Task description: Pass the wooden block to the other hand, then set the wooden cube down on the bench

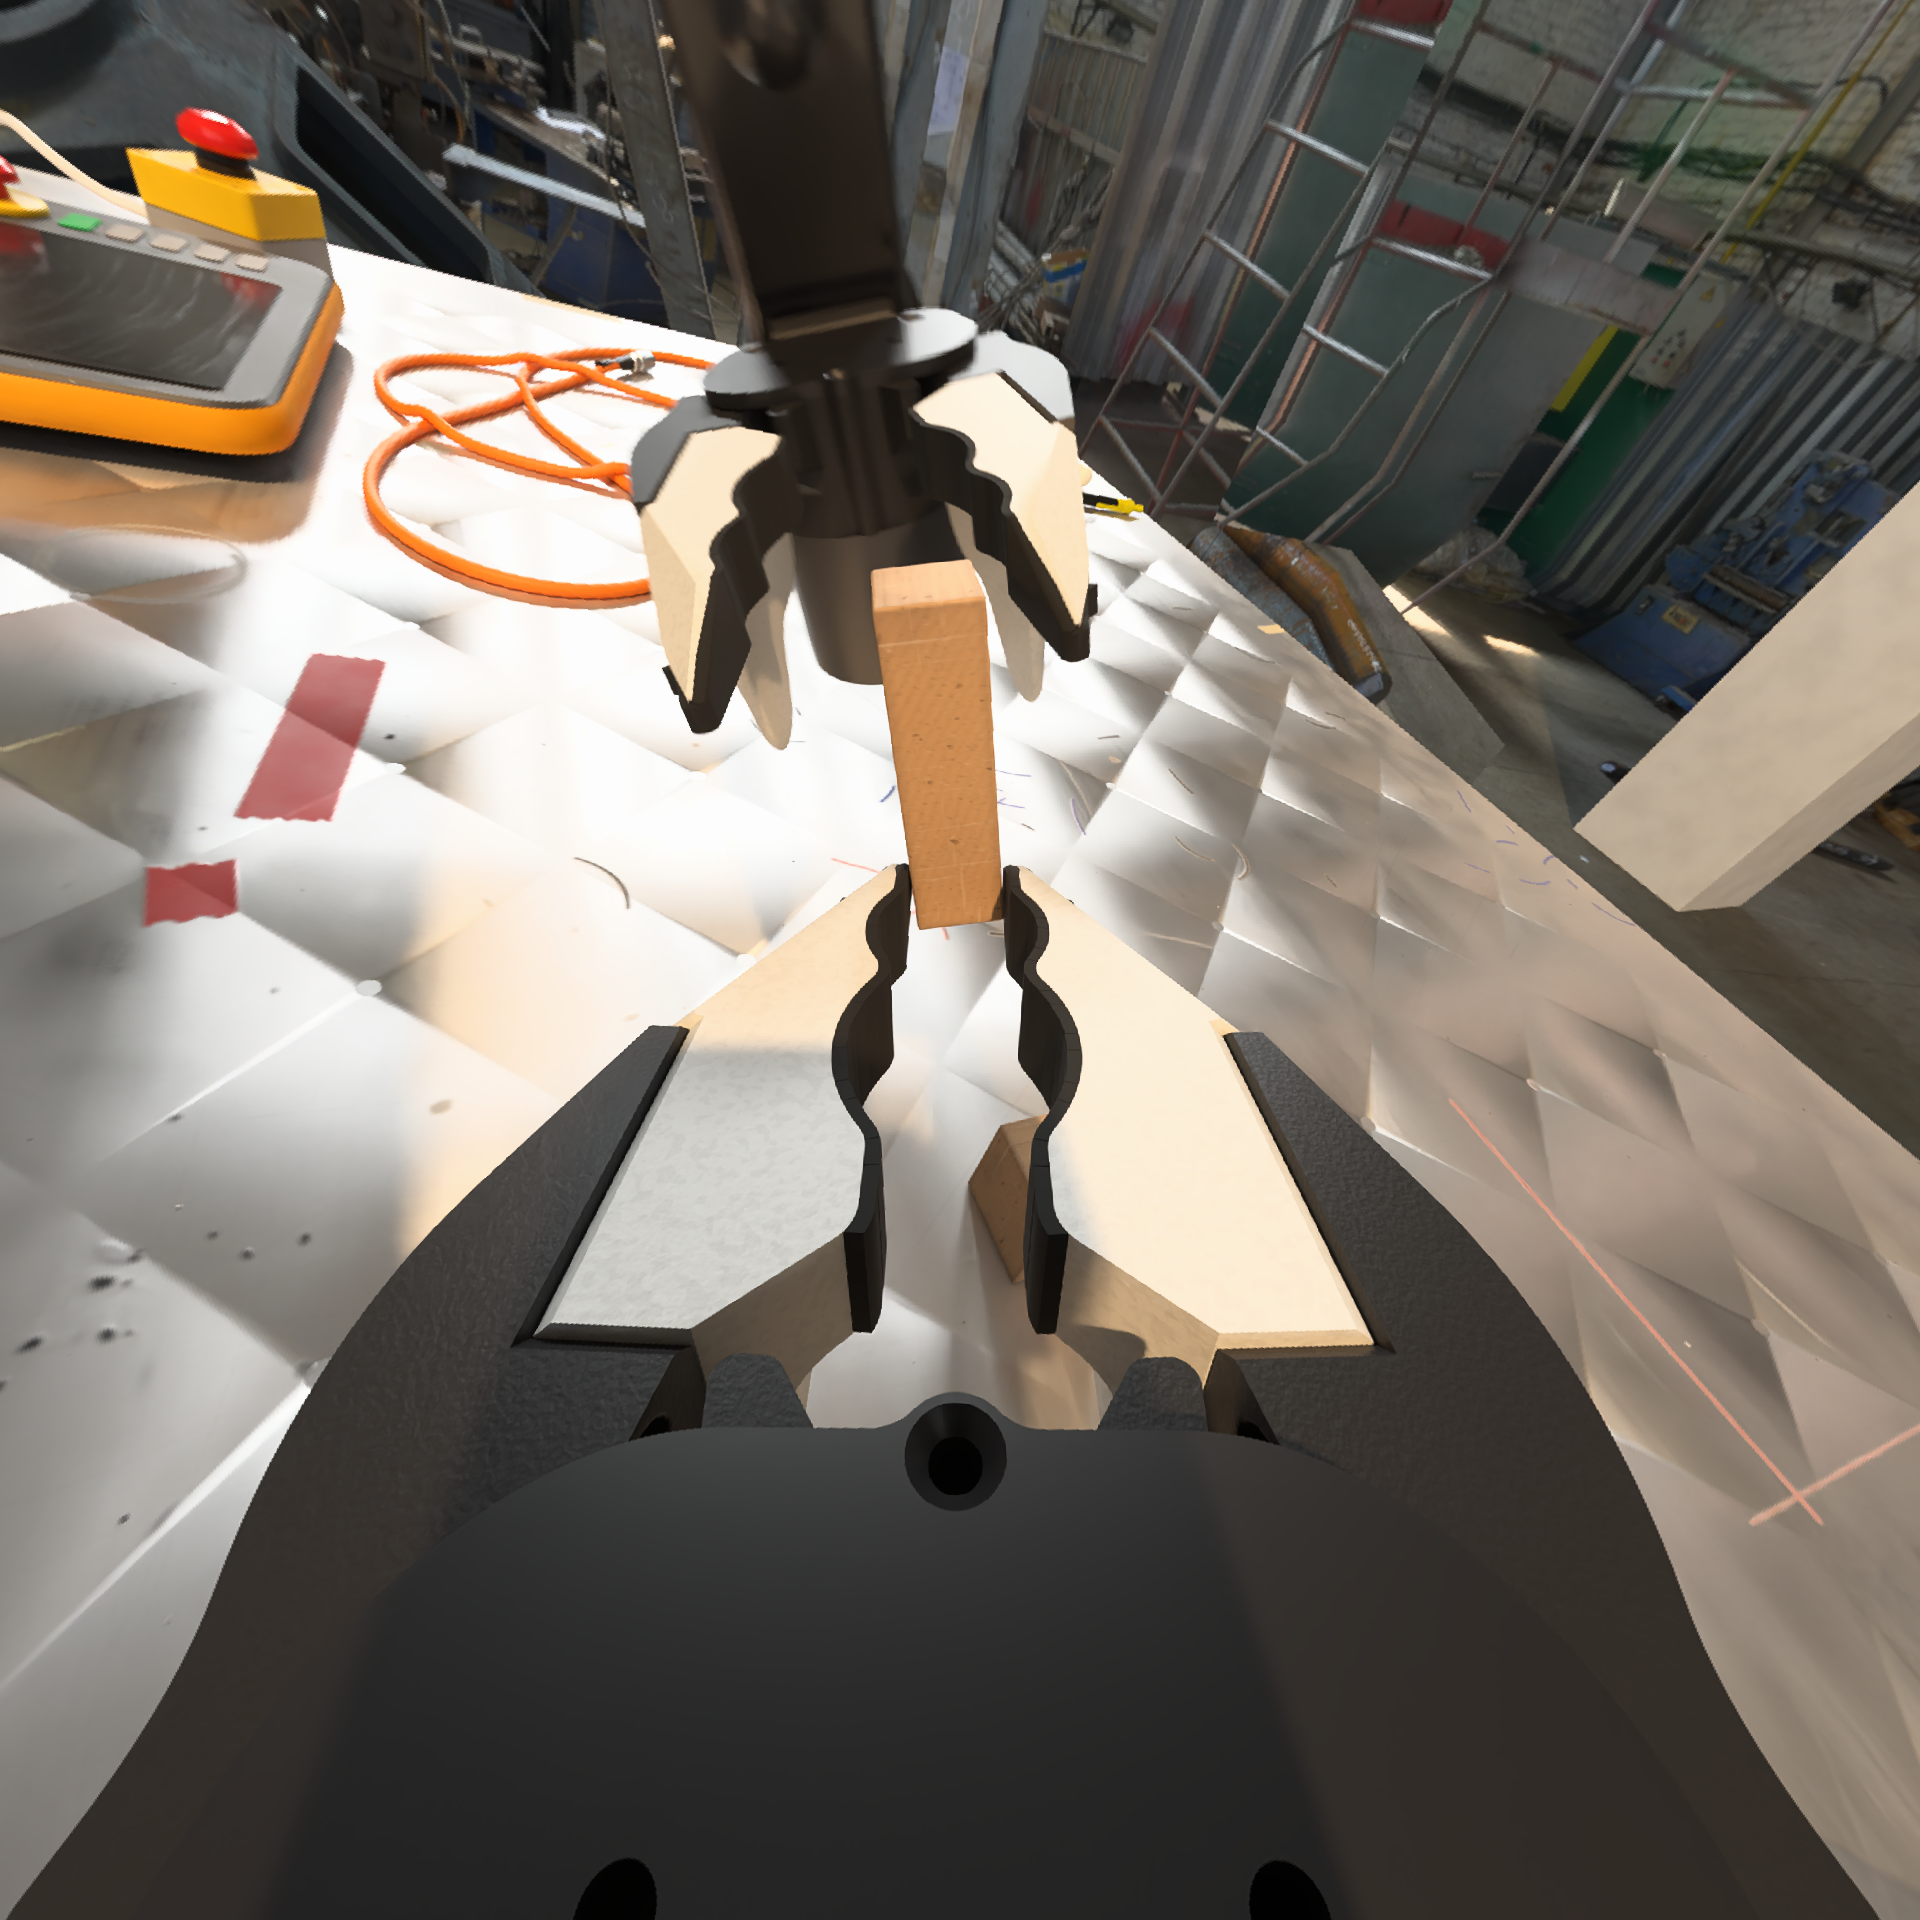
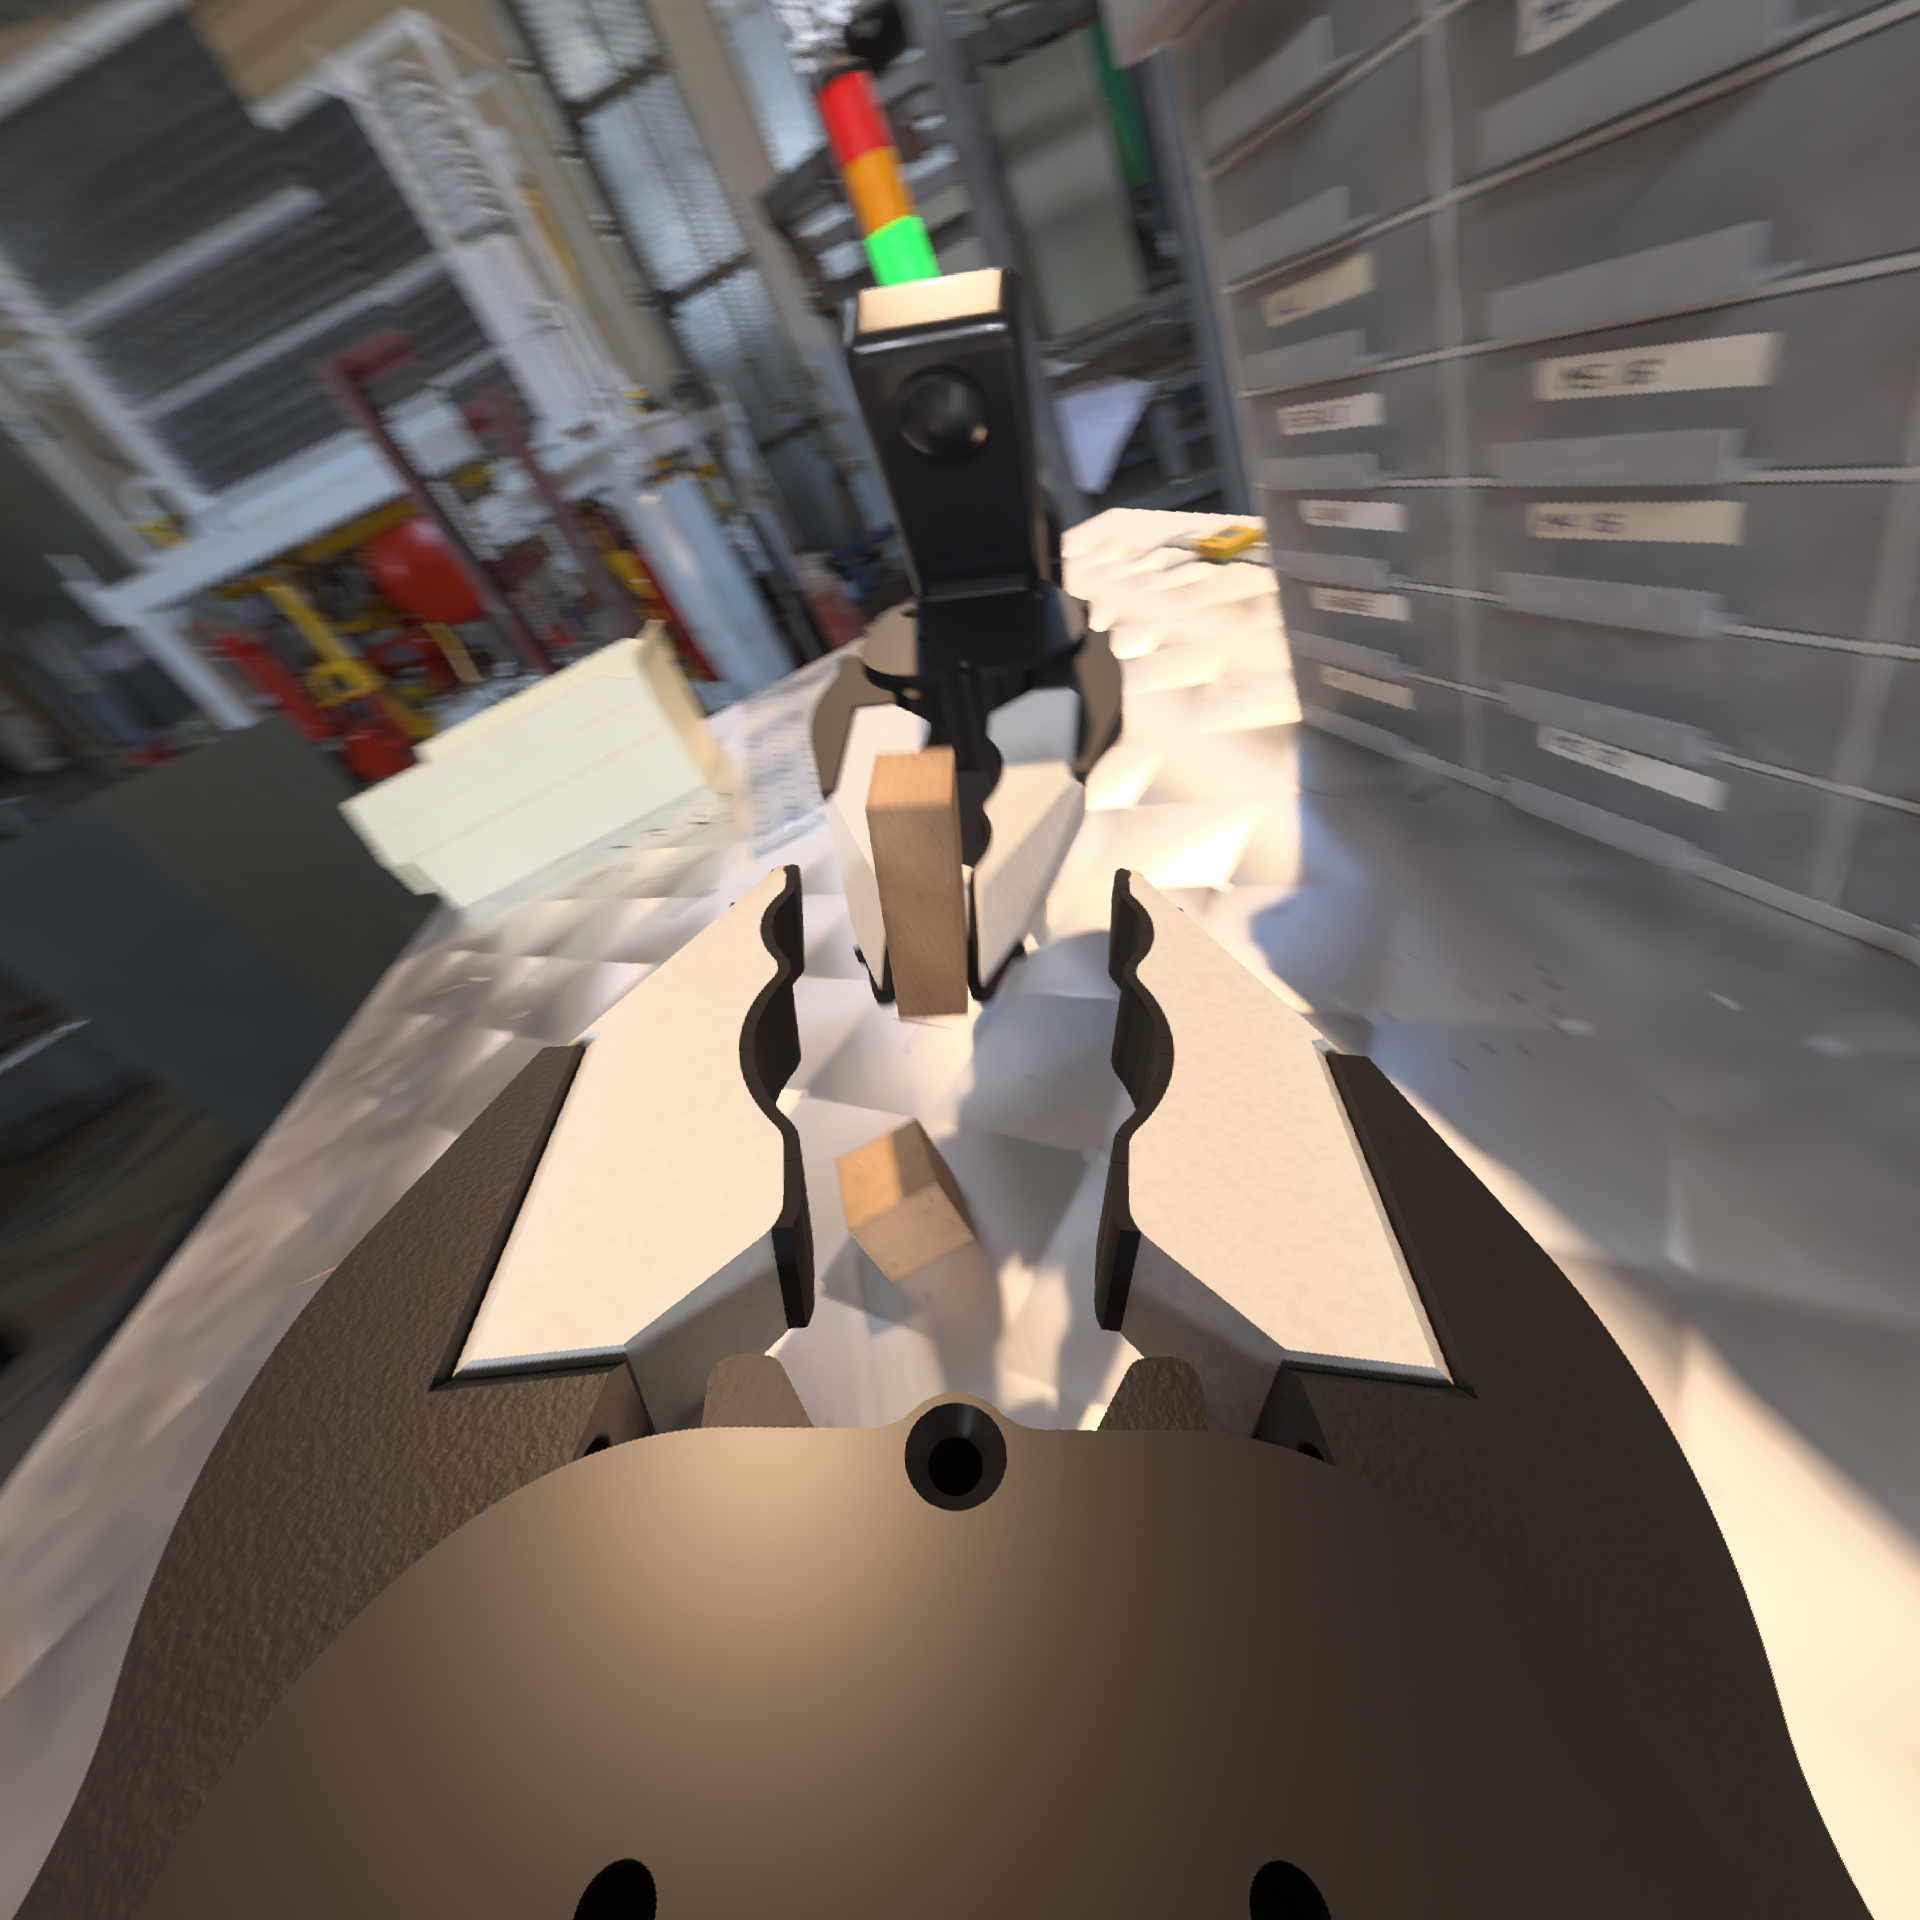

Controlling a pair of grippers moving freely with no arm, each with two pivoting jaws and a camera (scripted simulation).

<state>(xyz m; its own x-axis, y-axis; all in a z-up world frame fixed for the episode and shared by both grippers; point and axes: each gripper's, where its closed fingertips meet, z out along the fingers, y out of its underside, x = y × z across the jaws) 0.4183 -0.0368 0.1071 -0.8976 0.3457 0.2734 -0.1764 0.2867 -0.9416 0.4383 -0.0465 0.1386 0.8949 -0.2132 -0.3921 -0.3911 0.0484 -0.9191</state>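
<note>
the left gripper (image 1: 956,899) is clamped by its fingertips on the near end of the long wooden block (image 1: 935,748), which sticks straight out ahead of it, above the white bench (image 1: 416,1039). the block's far end reaches toward the right gripper (image 1: 883,675), which faces it with its fingers spread wide; that end lies at the mouth of the gap, apart from both fingers.

from the right wrist, the right gripper (image 2: 956,925) stands wide open, with the wooden block (image 2: 920,883) ahead of its tips and roughly centred between them, not touched. beyond the block the left gripper (image 2: 925,966) pinches its far end.

a small wooden cube (image 2: 902,1205) lies on the bench (image 2: 1455,1039) below both grippers, tilted on one edge; in the left wrist view the cube (image 1: 1003,1184) shows partly behind the left gripper's right finger.

an orange cable (image 1: 468,499) and a yellow-edged pendant (image 1: 156,332) lie on the bench, well apart.
</note>
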